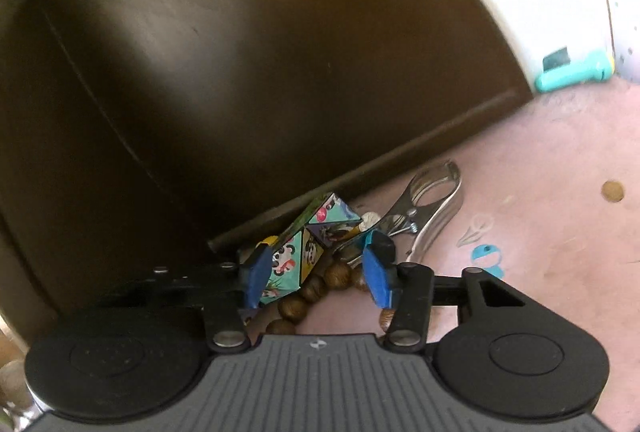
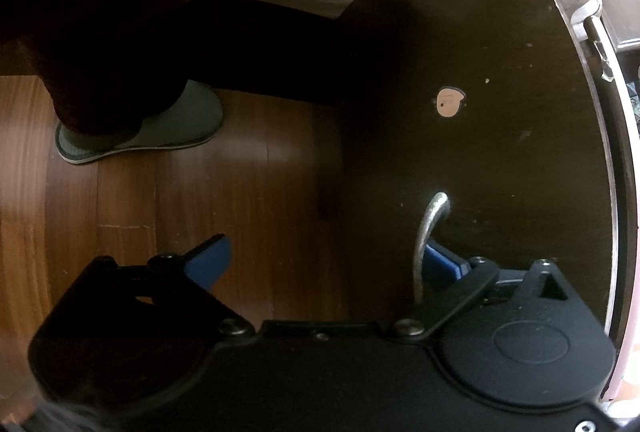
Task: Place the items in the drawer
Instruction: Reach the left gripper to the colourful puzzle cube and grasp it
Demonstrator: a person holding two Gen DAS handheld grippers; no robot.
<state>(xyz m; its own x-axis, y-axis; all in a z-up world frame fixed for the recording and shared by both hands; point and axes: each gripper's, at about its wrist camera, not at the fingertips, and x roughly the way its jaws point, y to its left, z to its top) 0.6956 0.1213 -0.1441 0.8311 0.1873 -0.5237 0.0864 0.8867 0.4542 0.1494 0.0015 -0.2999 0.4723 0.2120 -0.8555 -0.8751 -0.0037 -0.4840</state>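
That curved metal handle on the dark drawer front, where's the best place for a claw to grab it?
Grip the drawer handle at the middle of its arch, where it stands clear of the drawer front. Come straight at the front so one finger slips behind the bar. The right claw is open, with one fingertip already behind it.

1. A pink surface point(image 1: 540, 168) carries the things; a dark brown panel point(image 1: 248, 72) stands along its edge.
2. On it lie a patterned folding cube puzzle point(image 1: 316, 244) against the panel's foot, a string of wooden beads point(image 1: 316, 292) touching the puzzle, and a metal clamp point(image 1: 432, 204) just beside them.
3. A teal object point(image 1: 574, 70) lies well apart, near the white wall.
4. In the right wrist view, a grey slipper point(image 2: 152, 128) rests on the wooden floor point(image 2: 200, 200).
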